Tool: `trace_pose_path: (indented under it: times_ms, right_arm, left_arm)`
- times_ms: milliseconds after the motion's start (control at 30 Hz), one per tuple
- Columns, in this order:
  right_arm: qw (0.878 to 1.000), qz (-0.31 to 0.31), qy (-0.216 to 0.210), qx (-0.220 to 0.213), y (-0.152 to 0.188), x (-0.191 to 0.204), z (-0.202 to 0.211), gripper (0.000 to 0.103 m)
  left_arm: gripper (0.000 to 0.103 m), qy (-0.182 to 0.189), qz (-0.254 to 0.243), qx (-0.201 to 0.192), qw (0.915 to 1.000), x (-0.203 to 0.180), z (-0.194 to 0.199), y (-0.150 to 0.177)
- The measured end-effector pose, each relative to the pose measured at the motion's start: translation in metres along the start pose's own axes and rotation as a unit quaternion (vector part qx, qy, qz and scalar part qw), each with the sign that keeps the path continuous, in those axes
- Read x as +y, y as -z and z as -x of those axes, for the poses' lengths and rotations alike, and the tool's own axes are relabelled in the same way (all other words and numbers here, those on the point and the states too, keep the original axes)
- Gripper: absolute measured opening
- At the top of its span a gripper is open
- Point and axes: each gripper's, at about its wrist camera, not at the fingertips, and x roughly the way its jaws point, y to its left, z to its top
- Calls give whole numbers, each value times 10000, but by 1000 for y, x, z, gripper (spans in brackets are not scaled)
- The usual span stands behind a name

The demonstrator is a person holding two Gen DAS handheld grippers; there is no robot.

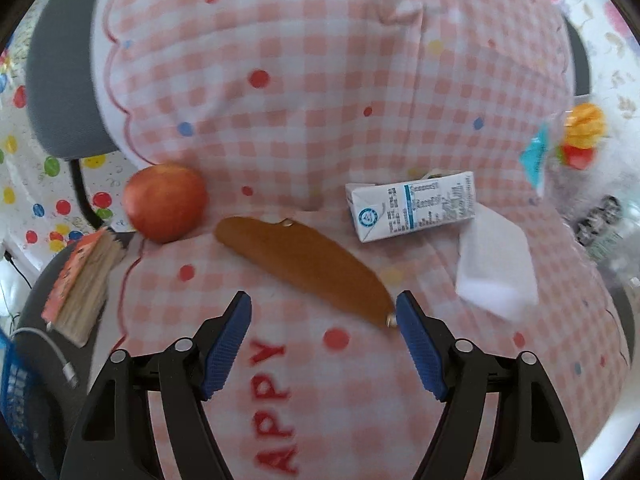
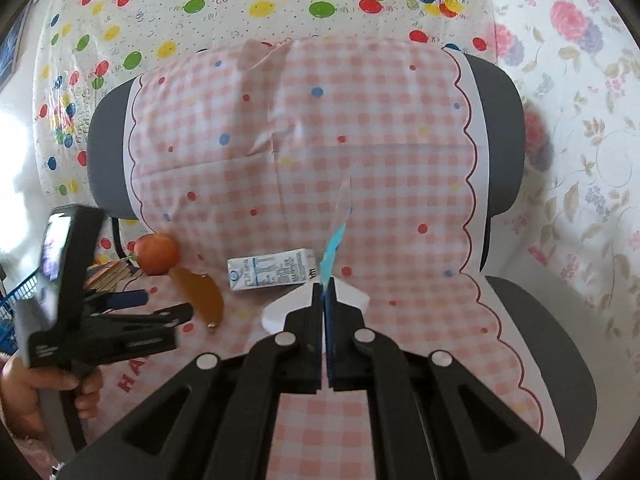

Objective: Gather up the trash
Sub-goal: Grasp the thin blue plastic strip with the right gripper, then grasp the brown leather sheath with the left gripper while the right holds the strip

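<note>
1. Two blue pads of my left gripper [image 1: 324, 312] stand apart over checked cloth [image 1: 320, 80]; brown case [image 1: 304, 268] just ahead, milk carton [image 1: 412, 206] beyond.
2. My right gripper [image 2: 323, 292] is clamped on a clear wrapper [image 2: 338, 232], raised above the cloth-covered chair [image 2: 500, 140].

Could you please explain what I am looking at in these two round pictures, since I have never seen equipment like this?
A person holds a hand-operated two-finger gripper in each hand; each carries a fisheye camera looking along its fingers. The left camera shows the open left gripper over a chair covered in checked cloth. On it lie an apple, a brown pouch, a milk carton and a white tissue. The right camera shows the right gripper shut on a clear wrapper with a blue end, held above the seat.
</note>
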Motion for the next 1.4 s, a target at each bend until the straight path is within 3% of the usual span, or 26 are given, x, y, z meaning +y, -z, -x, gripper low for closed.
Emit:
trace_pose_path:
  times_ms: [67, 233, 333, 400, 433, 467, 500, 733, 833, 1100, 1200, 1333, 1400]
  right_arm:
    - [10000, 39, -22, -17, 1, -1, -2, 1]
    - [9999, 35, -106, 30, 4, -6, -7, 1]
    - [9998, 1, -180, 77, 6, -8, -8, 1]
    - [9997, 14, -211, 92, 7, -7, -7, 1]
    - [9997, 20, -228, 100, 8, -7, -6, 1]
    - [9996, 26, -243, 107, 8, -6, -5, 1]
    - [9996, 30, -263, 113, 9, -4, -3, 1]
    - [9993, -2, -336, 166, 18, 5, 12, 1]
    - [9993, 33, -325, 178, 23, 9, 23, 1]
    - [9991, 19, -331, 245, 45, 16, 53, 1]
    - [9991, 31, -342, 244, 50, 19, 62, 1]
    - [9991, 105, -331, 229, 55, 24, 72, 1]
    - [9991, 99, -340, 219, 56, 25, 76, 1]
  left_arm:
    - [86, -166, 84, 105, 9998, -4, -13, -7]
    - [86, -622, 196, 531, 9965, -8, -47, -22]
    - [84, -499, 375, 610, 9962, 1, -50, -18]
    - [77, -302, 523, 494, 9970, 10, -42, -13]
    - [68, -200, 607, 425, 9970, 13, -37, -10]
    - [52, -122, 668, 375, 9970, 16, -33, -7]
    - [45, -96, 701, 319, 9970, 20, -27, -3]
    - [44, 289, 402, 323, 9983, 38, 1, 29]
    - [44, 516, 40, 314, 9982, 33, 26, 55]
    - [45, 1217, -654, 194, 9902, 17, 88, 120]
    - [47, 1183, -804, 165, 9896, 14, 102, 138]
    - [65, 974, -691, 10, 9928, 22, 102, 136]
    - [67, 990, -512, -45, 9938, 25, 106, 135]
